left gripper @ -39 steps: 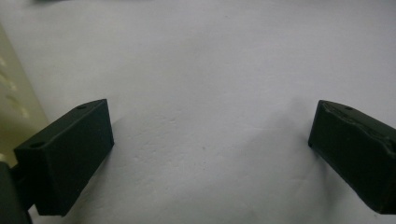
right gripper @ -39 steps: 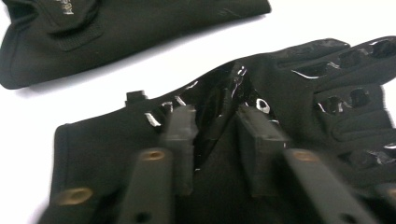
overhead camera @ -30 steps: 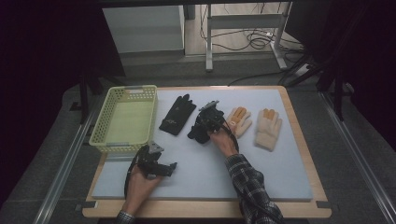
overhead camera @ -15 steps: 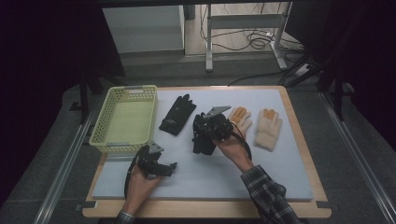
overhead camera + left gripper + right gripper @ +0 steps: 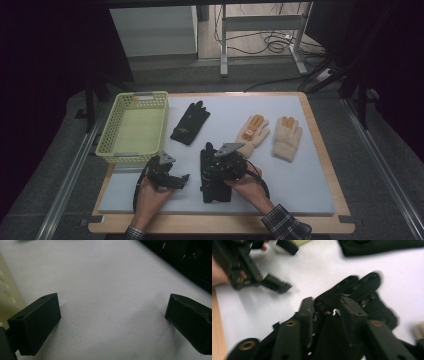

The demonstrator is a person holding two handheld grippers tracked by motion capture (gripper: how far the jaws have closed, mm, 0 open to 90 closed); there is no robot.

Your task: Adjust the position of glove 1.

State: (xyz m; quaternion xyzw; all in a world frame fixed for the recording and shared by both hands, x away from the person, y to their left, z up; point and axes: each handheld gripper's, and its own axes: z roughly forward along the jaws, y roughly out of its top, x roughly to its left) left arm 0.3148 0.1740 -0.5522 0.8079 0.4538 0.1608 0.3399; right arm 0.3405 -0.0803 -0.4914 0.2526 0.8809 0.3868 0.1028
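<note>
My right gripper sits over the near black glove, jaws just opening around it; my left gripper gapes empty.

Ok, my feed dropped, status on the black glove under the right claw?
Left claw open, empty. Right claw just been opening, black glove between its jaws, not pinched. Left claw sits between it and the basket.

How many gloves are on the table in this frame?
4: a black glove beside the basket, another black glove under the right gripper, and two cream gloves side by side further right.
</note>
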